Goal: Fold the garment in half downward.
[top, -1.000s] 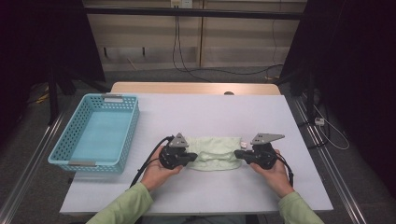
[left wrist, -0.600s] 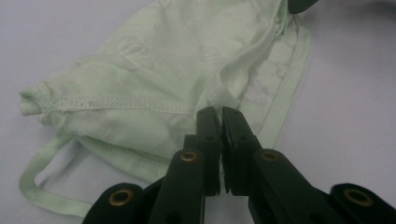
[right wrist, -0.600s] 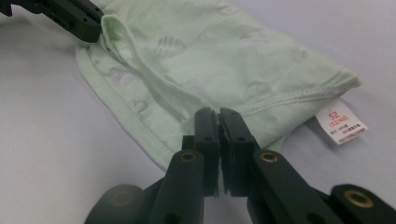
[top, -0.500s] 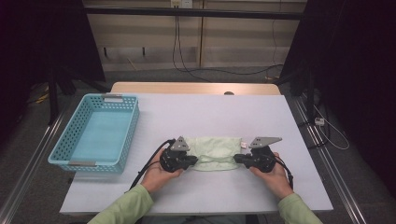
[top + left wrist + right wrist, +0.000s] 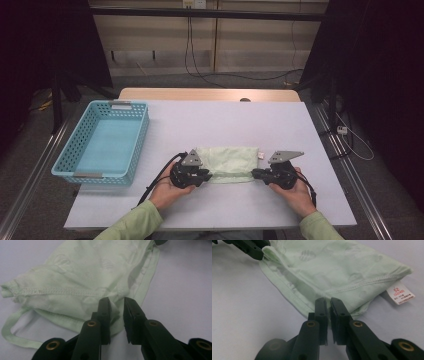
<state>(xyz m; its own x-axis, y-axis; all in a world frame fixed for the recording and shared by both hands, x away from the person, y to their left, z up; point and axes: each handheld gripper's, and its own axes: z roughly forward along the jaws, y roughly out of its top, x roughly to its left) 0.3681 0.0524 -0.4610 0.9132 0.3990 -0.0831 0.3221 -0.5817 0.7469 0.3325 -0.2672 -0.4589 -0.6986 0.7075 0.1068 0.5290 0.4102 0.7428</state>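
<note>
- Folded pale green garment (image 5: pixel 227 161) lies flat on the counter (image 5: pixel 220 125), near the front edge, between both hands; basket (image 5: pixel 102 145) sits well apart to the left.
- Left tool (image 5: pixel 116 306): jaws have just been opening; a clear gap shows, and a fold of hem sits between them, touching one pad without being pinched.
- Right tool (image 5: pixel 328 303): jaws a narrow slit apart, fabric edge between them; I judge it a light pinch on the garment.
- White size tag (image 5: pixel 400 295) pokes out at the right corner.
- Risk: uneven release. If the right tool lifts while pinching, it drags that end and undoes the fold.
- Risk: loose hem loop (image 5: pixel 15 332) at the left may snag a jaw as it backs out.
- Risk: a later one-sided grab for the basket would let the stack unroll.
</note>
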